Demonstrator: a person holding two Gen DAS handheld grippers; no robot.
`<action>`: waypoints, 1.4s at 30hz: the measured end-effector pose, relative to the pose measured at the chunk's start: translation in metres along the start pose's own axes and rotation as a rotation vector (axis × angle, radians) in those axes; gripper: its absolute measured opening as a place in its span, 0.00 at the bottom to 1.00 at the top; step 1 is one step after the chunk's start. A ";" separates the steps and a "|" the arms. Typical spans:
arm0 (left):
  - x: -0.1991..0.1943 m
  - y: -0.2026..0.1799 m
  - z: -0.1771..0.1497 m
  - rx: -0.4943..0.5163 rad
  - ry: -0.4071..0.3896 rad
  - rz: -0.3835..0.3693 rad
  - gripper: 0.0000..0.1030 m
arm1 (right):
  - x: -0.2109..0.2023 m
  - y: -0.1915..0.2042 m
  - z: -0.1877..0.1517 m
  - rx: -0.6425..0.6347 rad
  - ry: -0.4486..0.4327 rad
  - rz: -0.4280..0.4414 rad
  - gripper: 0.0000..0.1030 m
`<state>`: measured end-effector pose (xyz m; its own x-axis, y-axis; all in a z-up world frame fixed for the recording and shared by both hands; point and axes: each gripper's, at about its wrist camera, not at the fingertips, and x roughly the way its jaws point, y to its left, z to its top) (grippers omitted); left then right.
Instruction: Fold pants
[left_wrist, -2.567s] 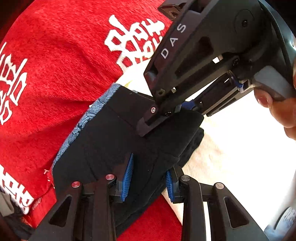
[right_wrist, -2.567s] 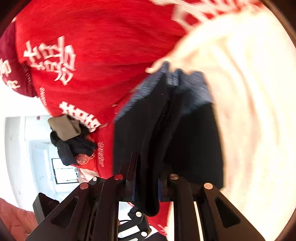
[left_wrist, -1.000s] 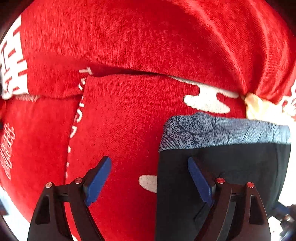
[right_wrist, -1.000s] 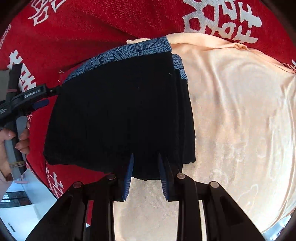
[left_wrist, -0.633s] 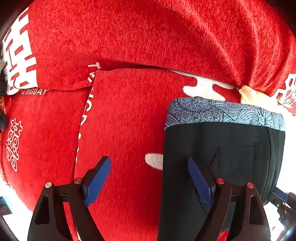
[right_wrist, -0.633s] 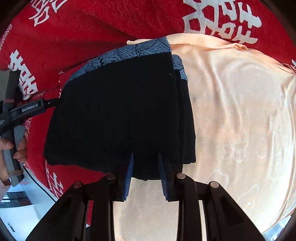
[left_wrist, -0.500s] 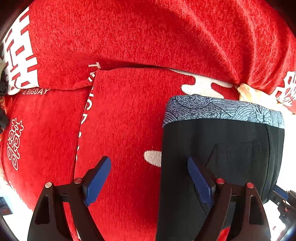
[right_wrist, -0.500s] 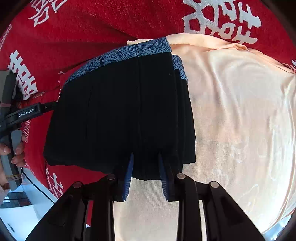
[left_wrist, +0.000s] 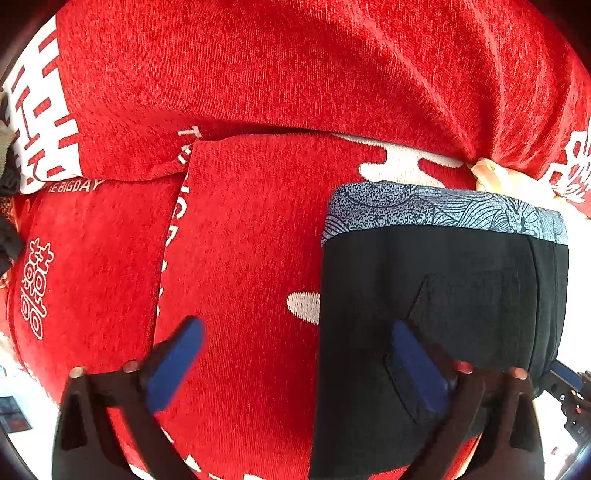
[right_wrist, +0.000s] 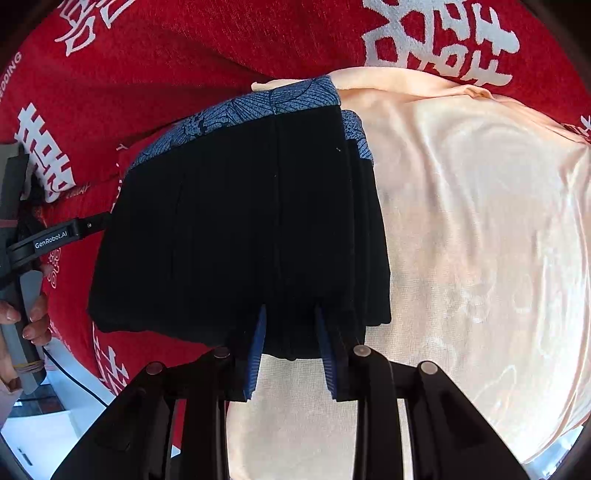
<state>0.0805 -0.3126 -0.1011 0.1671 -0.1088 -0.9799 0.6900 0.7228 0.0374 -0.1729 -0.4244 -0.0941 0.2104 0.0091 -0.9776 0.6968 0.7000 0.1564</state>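
On the red blanket (left_wrist: 258, 240) with white characters, the black pants (left_wrist: 436, 295) lie folded into a compact block, their blue-grey patterned waistband (left_wrist: 443, 214) at the far edge. Part of the block rests on a peach cloth (right_wrist: 480, 240) spread beside the red fabric.

From the left wrist view, the left gripper (left_wrist: 295, 354) points forward and slightly down over the blanket, its jaws spread wide. One blue pad (left_wrist: 173, 365) hangs over bare red fabric; the other blue pad (left_wrist: 417, 369) sits over the near left part of the pants. Nothing lies clamped between them, and the fingers look blurred. In the right wrist view this same tool shows at the left edge as a dark bar labelled GenRobot.AI, with the person's left hand (right_wrist: 26, 317) wrapped around its grey handle, fingertips curled toward the camera.

The right gripper (right_wrist: 290, 350) reaches in from the near side, level with the cloth, and its two blue pads are drawn close together, pinching the near edge of the pants (right_wrist: 258, 229). A fold of black fabric sits between the pads.
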 end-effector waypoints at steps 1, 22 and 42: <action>-0.001 -0.001 -0.001 0.003 0.001 -0.005 1.00 | -0.001 0.000 0.000 0.002 -0.001 0.001 0.30; 0.006 -0.036 -0.051 0.070 0.099 -0.076 1.00 | -0.033 -0.005 -0.017 0.051 0.010 0.034 0.63; 0.017 -0.032 -0.045 0.065 0.147 -0.099 1.00 | -0.028 -0.034 -0.014 0.102 0.054 -0.030 0.67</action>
<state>0.0296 -0.3075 -0.1277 -0.0053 -0.0729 -0.9973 0.7430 0.6673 -0.0527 -0.2123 -0.4382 -0.0738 0.1534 0.0299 -0.9877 0.7689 0.6242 0.1383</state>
